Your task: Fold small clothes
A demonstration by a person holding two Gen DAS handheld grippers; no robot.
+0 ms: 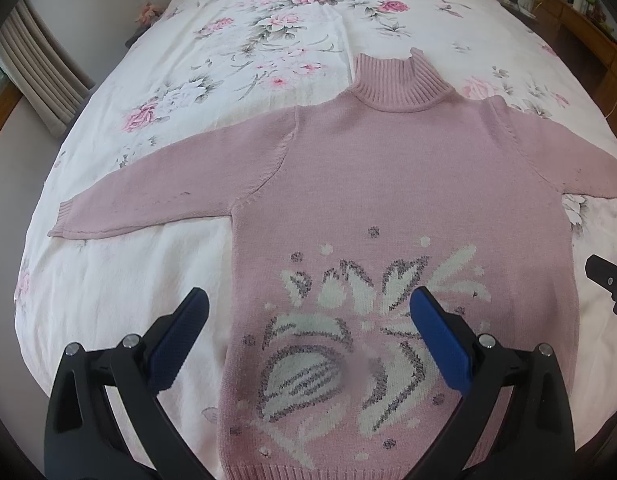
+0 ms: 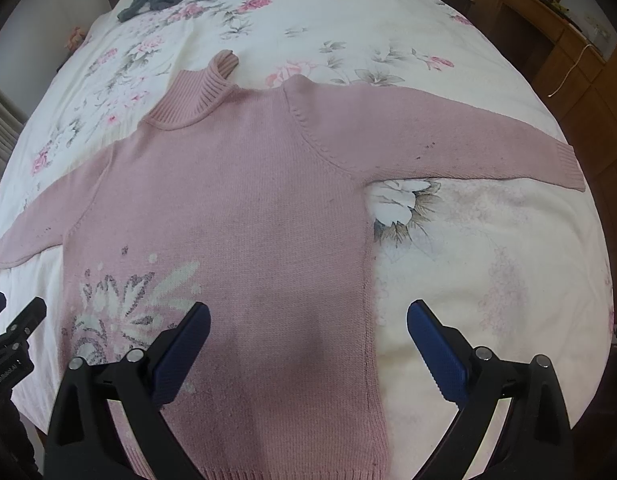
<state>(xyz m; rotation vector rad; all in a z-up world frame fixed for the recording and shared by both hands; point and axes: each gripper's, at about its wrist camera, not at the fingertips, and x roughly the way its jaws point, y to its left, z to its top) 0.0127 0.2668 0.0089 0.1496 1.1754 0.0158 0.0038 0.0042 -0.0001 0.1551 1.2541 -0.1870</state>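
One pink sweater (image 1: 388,184) is lying flat, front up, on the floral bed (image 1: 108,300), sleeves spread toward 9 and 3 o'clock, collar at 12. No fold made yet; pre-grasp stage, I'd judge. Left gripper (image 1: 308,344) and right gripper (image 2: 308,354) are hovering over the hem at 6, fingers wide, holding nothing. Next move probably calls for pinching a sleeve cuff (image 2: 570,170) and carrying it inward.

Pink turtleneck sweater (image 1: 388,168) lies flat, sleeves outspread.

Pink sweater (image 1: 388,184) lies flat on floral bedspread (image 1: 148,280), sleeves spread.
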